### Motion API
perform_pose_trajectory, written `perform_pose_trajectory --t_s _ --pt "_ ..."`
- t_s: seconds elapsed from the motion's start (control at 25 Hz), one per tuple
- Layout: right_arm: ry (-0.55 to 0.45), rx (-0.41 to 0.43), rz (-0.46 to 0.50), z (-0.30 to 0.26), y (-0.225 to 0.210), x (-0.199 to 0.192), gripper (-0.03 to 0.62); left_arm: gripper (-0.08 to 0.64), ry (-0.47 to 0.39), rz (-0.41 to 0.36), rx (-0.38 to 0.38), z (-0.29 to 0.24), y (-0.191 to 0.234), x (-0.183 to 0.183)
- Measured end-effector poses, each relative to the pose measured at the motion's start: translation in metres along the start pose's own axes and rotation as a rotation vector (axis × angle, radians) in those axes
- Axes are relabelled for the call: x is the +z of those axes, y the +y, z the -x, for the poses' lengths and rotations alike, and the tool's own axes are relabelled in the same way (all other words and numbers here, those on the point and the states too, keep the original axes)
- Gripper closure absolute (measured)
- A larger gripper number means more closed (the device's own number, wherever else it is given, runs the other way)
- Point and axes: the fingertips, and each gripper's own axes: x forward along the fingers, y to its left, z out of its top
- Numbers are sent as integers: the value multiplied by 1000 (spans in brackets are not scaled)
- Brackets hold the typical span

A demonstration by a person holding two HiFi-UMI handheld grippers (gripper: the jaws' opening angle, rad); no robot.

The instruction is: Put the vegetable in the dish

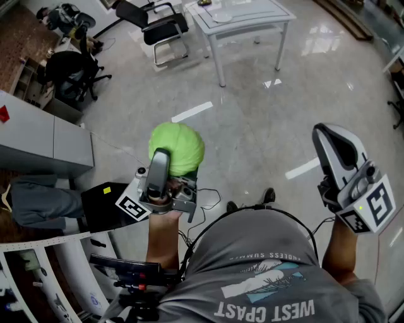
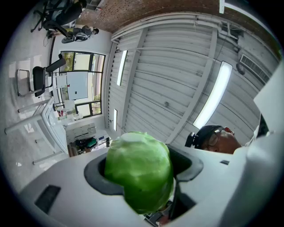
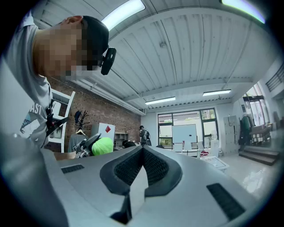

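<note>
Head view, nearest the camera: my grey shirt (image 1: pixel 265 277) is filling the lower edge, and both forearms are reaching out from it. Left: my left gripper (image 1: pixel 161 167) is clamping its jaws on a green cabbage (image 1: pixel 177 147), roughly half open around the round head, the pads pressing on its two sides. In the left gripper view the cabbage (image 2: pixel 140 170) is sitting between the dark pads and bulging past them toward the camera, with the ribbed ceiling (image 2: pixel 177 80) lying behind it, so this gripper is slanting upward. The cabbage is hanging in the air over the glossy floor (image 1: pixel 252 126), touching nothing but the jaws. Right: my right gripper (image 1: pixel 331 144) is hovering well apart from the left one. In the right gripper view its jaws (image 3: pixel 143 155) are meeting tip to tip and gripping nothing. Far field: a white table (image 1: pixel 265 19) is standing at the top of the head view, beside a black chair (image 1: pixel 158 28). A small pale round thing (image 1: pixel 221 17) is lying on it, too small to identify.
</note>
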Motion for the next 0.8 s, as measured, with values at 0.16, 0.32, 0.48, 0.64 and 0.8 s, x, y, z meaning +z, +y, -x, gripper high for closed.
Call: perform_pose_trajectory --t_s 0.16,0.32,0.48,0.64,0.8 --pt "-4 6 -3 5 -7 -2 585 264 6 4 6 -6 5 -10" --pt "-11 26 -10 16 -23 1 586 264 2 -11 15 -20 5 -25" --pt "-17 44 -33 34 -50 3 584 264 -2 -25 27 -39 6 -47" --pt "-24 56 -67 52 -84 3 584 264 -7 -37 44 -62 14 -74" --pt "-63 86 -106 72 -115 5 584 264 -9 -51 61 -83 21 -103"
